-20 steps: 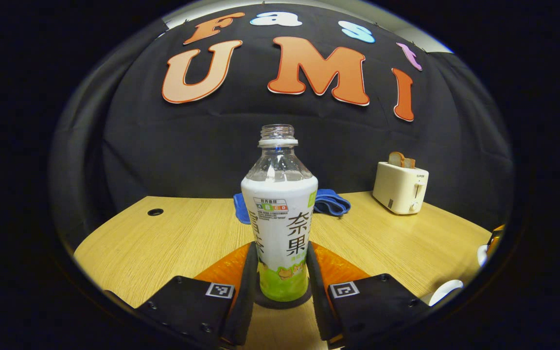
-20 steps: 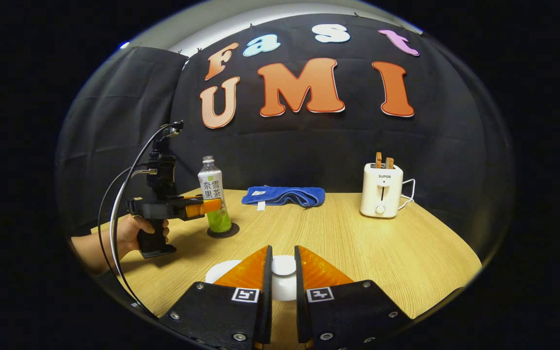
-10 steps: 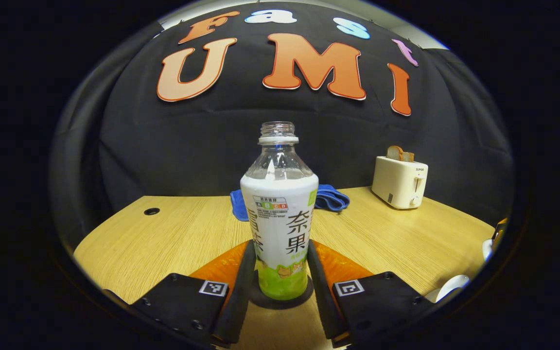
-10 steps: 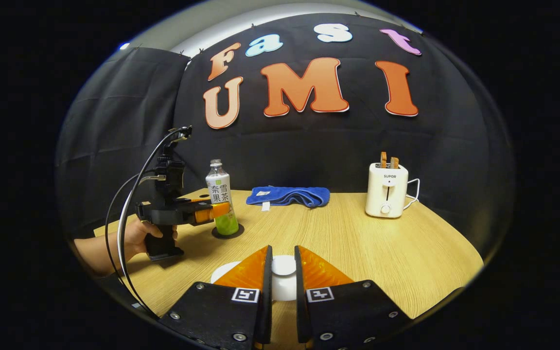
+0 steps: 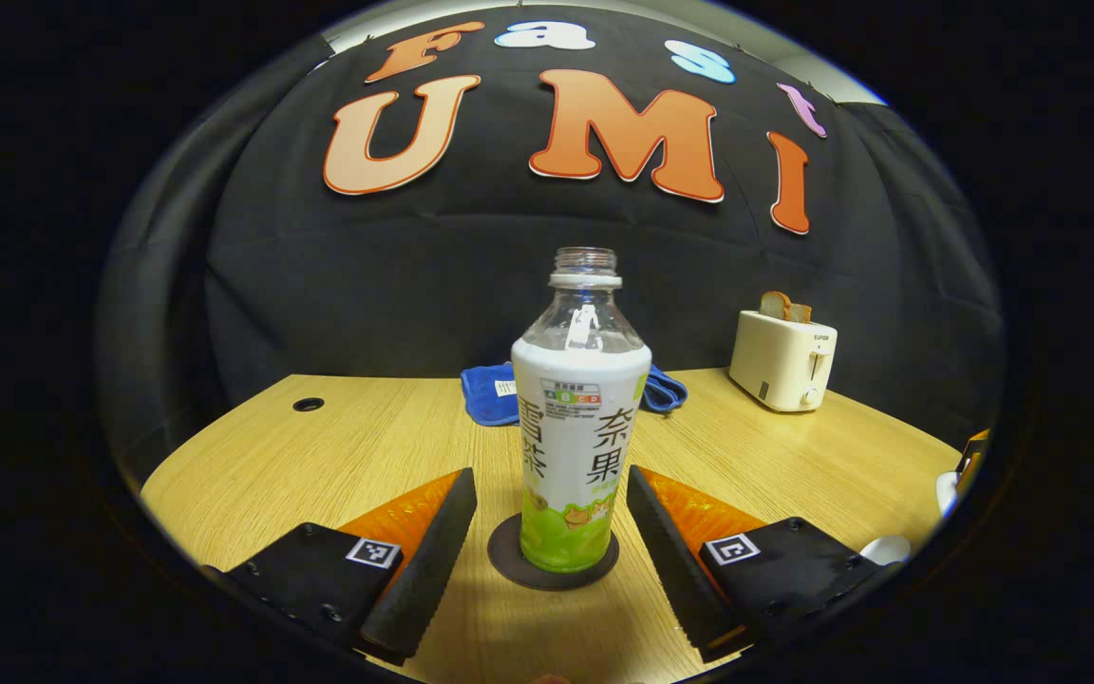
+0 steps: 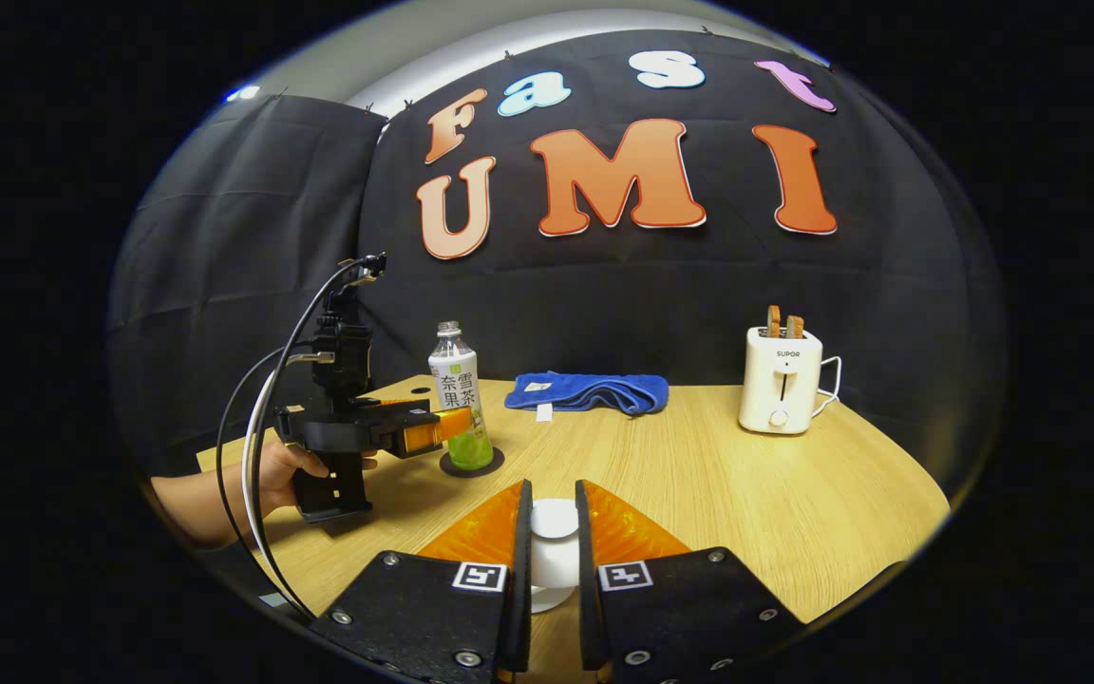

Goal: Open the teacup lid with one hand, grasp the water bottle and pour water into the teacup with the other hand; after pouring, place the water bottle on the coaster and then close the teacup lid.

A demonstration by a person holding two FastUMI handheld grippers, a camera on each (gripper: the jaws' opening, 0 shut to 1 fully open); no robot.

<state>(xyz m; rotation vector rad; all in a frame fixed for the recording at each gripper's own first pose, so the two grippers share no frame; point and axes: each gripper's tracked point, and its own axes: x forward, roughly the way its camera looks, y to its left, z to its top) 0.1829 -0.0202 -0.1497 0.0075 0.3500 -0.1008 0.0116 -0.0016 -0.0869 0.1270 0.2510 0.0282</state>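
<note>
Left gripper view: the water bottle is seen upright and uncapped on the dark round coaster, which lies on the wooden surface. The left tongs are spread wide and released; the bottle stands between the two fingers, with a clear gap of surface visible on each side, so that neither finger touches it. A blue cloth is shown just behind the bottle at the far side of the surface, and a cream toaster holding bread slices stands far right. A small round hole is seen in the surface at the far left.

Right gripper view: the right tongs are clenched on the knob of the white teacup lid, one finger pressed against each side of it. Beneath the lid, part of a white rim is visible between and below the fingers; whether the lid is seated on the teacup or raised clear of it cannot be told. The water bottle is shown to the far left on its coaster, with the left tongs held level beside it by a hand, black cables trailing from the device. The blue cloth lies at the far middle of the surface and the toaster at the far right, well apart from both tongs.
</note>
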